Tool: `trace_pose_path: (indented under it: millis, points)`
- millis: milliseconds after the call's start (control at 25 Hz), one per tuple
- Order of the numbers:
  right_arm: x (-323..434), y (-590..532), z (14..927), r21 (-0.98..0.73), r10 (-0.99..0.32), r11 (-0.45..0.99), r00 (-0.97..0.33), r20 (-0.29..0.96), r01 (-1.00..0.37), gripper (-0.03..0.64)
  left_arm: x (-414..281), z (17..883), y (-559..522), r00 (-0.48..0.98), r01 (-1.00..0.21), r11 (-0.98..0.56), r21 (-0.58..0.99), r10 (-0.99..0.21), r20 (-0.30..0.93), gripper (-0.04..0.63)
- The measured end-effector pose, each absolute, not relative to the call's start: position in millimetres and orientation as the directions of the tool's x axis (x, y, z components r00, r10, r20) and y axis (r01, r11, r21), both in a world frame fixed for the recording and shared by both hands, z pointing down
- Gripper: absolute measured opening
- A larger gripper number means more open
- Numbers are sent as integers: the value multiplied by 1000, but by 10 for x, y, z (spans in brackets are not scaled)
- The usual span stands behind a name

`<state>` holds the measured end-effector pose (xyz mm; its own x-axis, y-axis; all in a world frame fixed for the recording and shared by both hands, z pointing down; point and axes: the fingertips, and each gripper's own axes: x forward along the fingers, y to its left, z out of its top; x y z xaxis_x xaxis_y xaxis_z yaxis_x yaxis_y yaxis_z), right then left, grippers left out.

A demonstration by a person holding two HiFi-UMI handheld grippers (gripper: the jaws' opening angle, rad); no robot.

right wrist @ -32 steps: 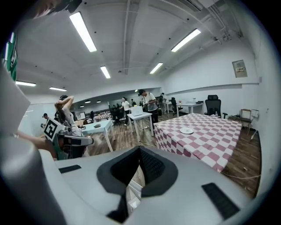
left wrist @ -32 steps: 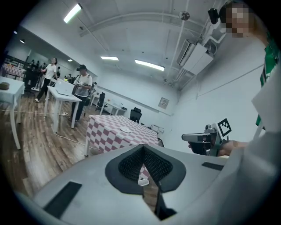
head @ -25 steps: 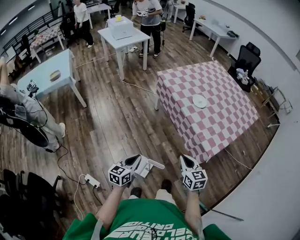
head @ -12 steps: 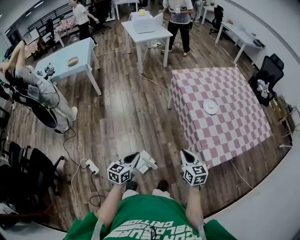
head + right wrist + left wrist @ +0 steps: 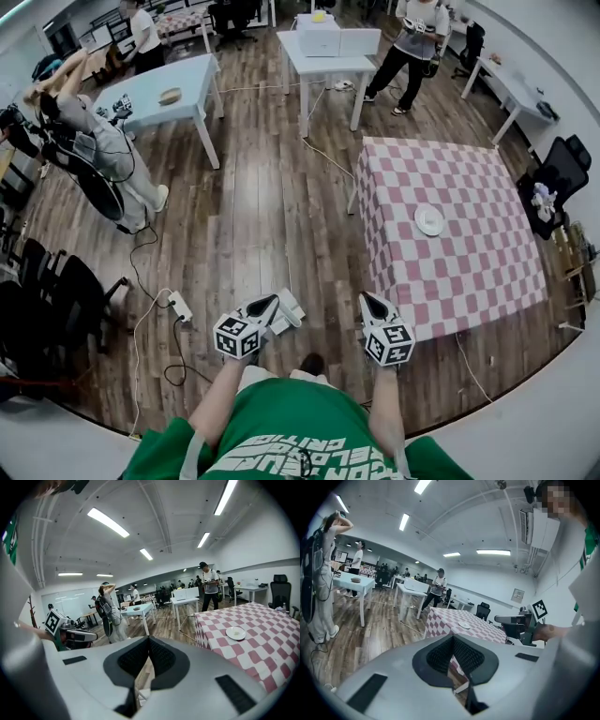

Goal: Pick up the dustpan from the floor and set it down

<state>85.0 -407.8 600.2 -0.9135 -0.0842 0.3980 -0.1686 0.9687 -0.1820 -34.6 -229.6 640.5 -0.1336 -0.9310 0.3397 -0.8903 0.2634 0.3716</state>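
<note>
My left gripper (image 5: pixel 271 301) and right gripper (image 5: pixel 369 299) are closed, empty; the white dustpan (image 5: pixel 290 310) seems light, stiff, best held by its handle.

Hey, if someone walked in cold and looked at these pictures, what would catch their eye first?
The pink-and-white checked table at the right, bearing one white plate, dominates. Low in the head view, the left gripper and right gripper, both shut, hover over the wood floor. At the left a person with raised arms stands by a pale blue table.

Wood floor (image 5: pixel 253 234), checkered table (image 5: pixel 469 281), white desk (image 5: pixel 328 67), strip lights (image 5: pixel 108 522) overhead.
</note>
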Motion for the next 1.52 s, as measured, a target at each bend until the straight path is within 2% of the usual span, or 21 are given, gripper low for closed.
trace_pose_path:
  millis: [280, 680, 1160, 1520]
  points:
    - [922, -4117, 6031, -176, -48, 976, -914, 403, -128, 8, -308, 6465, -2279, -199, -866, 333, 373, -913, 355, 3]
    - [924, -4040, 6092, -166, -16, 982, -905, 424, -95, 8, -317, 6856, -2190, -246, -801, 439, 407, -861, 444, 4]
    - [915, -3840, 6306, -169, 19, 983, -879, 476, -70, 8, -385, 7244, -2023, -224, -795, 465, 389, -821, 525, 5]
    - [569, -3362, 6825, -148, 118, 988, -820, 561, 41, 8, -430, 7214, -1843, -217, -791, 454, 409, -834, 507, 5]
